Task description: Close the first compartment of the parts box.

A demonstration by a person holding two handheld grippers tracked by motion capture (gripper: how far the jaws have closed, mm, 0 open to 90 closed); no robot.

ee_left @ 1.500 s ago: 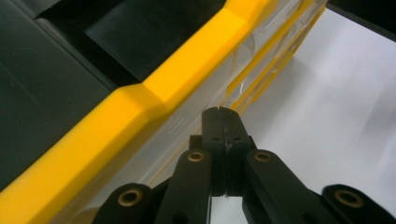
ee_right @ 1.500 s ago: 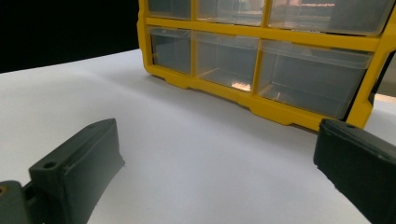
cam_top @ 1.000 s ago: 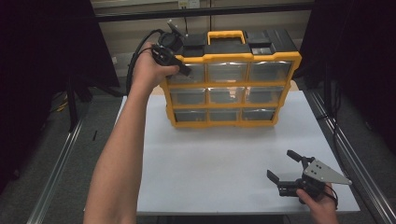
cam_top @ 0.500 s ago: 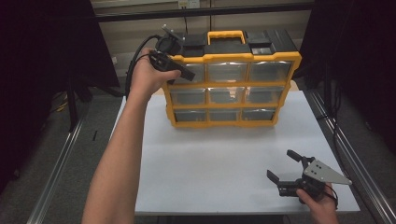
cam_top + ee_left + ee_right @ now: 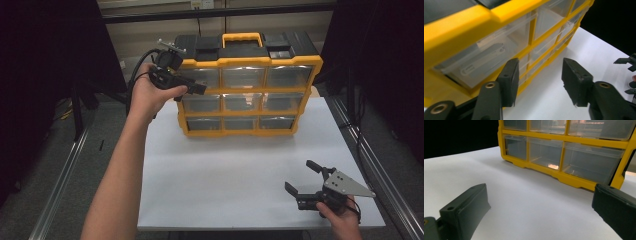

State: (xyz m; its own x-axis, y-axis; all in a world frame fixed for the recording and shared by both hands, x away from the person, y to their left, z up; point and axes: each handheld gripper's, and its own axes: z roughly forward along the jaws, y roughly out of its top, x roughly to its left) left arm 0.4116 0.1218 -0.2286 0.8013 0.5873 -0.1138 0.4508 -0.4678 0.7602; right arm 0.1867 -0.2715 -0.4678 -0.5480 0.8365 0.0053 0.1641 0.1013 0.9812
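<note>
My left tongs, just opening and empty, face the organiser's top-left drawer to grip it; right tongs rest apart.

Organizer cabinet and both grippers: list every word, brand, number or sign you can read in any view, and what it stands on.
None can be read.
Yellow organizer cabinet: no brand or label legible on its frame, black top or clear drawers.
Top-left drawer: a moulded raised shape on its front, not lettering that can be made out.
Left gripper and right gripper: no markings visible.
White table: bare of print.
</note>
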